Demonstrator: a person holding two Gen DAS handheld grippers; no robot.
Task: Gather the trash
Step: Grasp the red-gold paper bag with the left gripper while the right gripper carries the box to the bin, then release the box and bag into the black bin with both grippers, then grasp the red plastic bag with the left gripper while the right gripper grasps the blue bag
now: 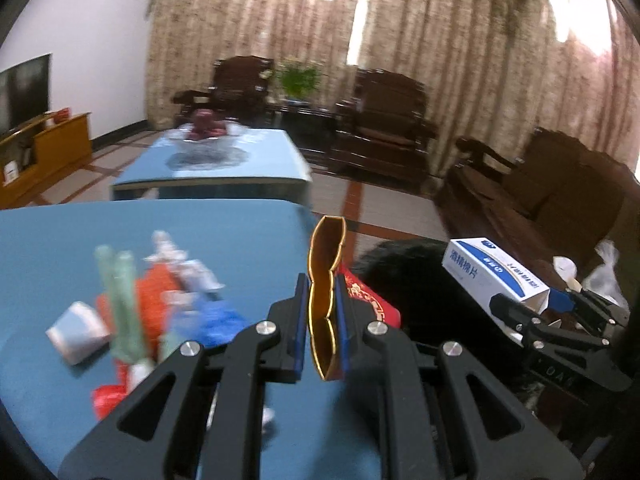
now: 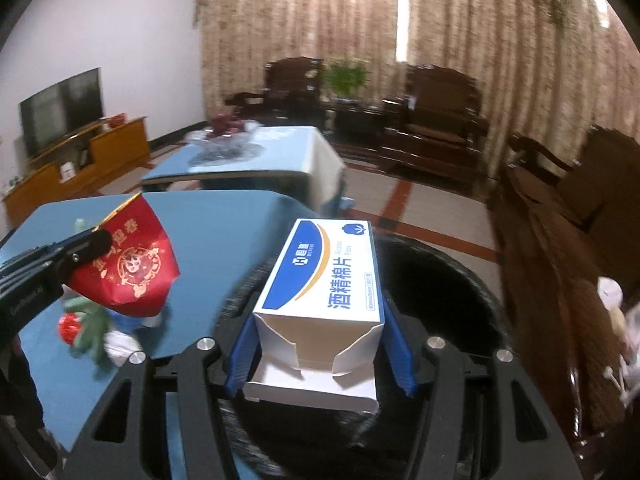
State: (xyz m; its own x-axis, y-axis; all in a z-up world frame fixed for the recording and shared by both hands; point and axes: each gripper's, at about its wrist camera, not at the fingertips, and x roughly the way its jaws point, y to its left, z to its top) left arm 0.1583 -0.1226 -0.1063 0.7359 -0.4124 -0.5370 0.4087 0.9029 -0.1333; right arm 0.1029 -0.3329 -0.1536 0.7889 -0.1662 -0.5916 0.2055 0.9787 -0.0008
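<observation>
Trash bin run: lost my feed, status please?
Left gripper shut on red packet. Right gripper shut on white box, over black bin. Nothing blocking.

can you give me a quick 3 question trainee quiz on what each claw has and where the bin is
1. True or false: the left claw is shut on the red packet.
2. The right claw holds: A) a bottle B) the white and blue box C) nothing.
3. What dark thing lies under that box?

Key:
1. True.
2. B.
3. The black bin, beside the blue table where loose trash remains.
</observation>
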